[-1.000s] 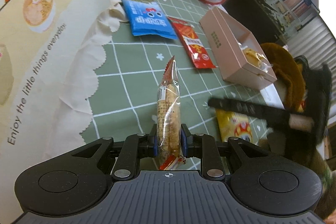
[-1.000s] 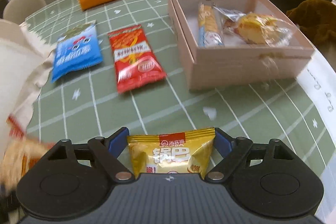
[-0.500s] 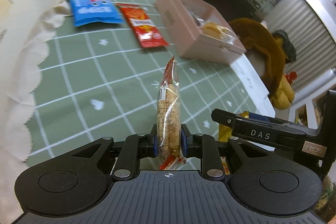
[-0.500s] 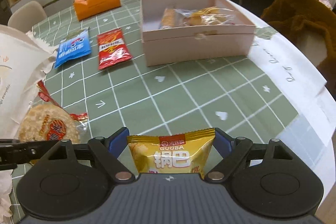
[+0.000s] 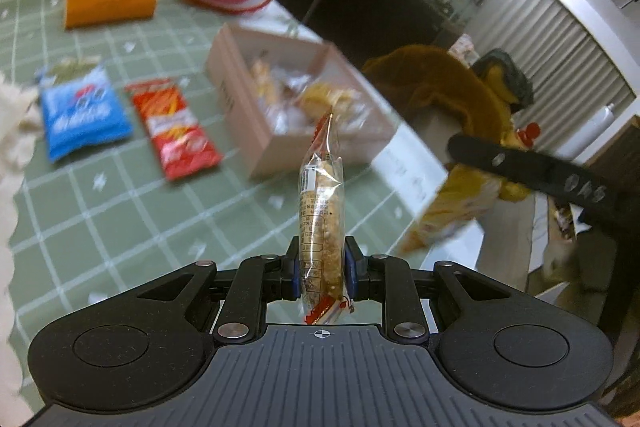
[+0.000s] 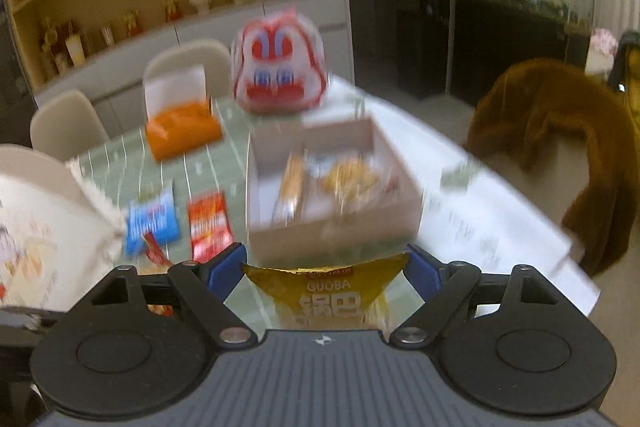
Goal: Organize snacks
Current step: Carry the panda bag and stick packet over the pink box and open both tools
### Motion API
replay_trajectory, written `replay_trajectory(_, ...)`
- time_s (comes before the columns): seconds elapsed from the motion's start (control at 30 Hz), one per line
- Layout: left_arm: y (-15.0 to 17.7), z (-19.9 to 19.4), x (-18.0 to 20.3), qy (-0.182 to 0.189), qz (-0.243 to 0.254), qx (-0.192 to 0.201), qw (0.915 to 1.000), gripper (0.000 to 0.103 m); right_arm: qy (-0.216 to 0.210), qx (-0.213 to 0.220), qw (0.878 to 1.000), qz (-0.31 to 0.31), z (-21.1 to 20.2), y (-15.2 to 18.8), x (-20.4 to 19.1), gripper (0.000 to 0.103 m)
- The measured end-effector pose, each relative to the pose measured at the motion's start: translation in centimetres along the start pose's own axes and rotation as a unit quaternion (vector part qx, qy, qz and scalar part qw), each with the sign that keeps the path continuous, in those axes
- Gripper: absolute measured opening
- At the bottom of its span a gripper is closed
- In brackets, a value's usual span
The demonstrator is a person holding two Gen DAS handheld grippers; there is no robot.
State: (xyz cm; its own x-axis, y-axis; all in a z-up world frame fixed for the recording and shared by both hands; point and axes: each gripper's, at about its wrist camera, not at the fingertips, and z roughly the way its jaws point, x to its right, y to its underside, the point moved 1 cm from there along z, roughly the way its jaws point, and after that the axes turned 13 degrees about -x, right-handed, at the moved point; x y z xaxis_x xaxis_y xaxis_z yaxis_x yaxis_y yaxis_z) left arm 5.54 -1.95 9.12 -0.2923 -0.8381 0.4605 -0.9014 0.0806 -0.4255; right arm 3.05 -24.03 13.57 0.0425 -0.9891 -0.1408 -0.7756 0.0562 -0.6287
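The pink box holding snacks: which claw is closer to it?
Probably the right claw, narrowly: the pink box sits just beyond its yellow packet. The left claw, gripping a clear-wrapped cracker, faces the box across a stretch of green tablecloth.

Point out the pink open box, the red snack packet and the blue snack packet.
Pink open cardboard box (image 5: pixel 256 119): left wrist view, near side wall.
Red flat snack packet (image 5: pixel 174 129): left wrist view, packet middle.
Blue flat snack packet (image 5: pixel 82 115): left wrist view, packet middle.

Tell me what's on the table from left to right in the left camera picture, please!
blue snack packet → red snack packet → pink box of snacks. Nearer the camera, the left gripper has its jaws shut on a clear-wrapped rice cracker, which overlaps the box, so it has no clear place in that order.
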Motion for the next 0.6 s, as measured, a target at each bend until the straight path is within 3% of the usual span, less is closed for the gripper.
replay_trajectory(0.3,-10.9,-4.7,2.8,0.014,0.028,0.092,0.9953,0.025,-0.008,0.091,0.994,-0.059,-5.3,-11.7,1.9,0.085)
replay_trajectory(0.47,-16.1,-3.8,4.8,0.023,0.031,0.090,0.9952,0.025,-0.026,0.106,0.991,-0.077,-5.3,-17.4,3.0,0.085)
replay_trajectory(0.6,-18.5,1.1,3.6,0.074,0.003,0.049,0.9961,0.026,-0.038,0.098,0.991,-0.088,-2.9,-20.1,3.3,0.085)
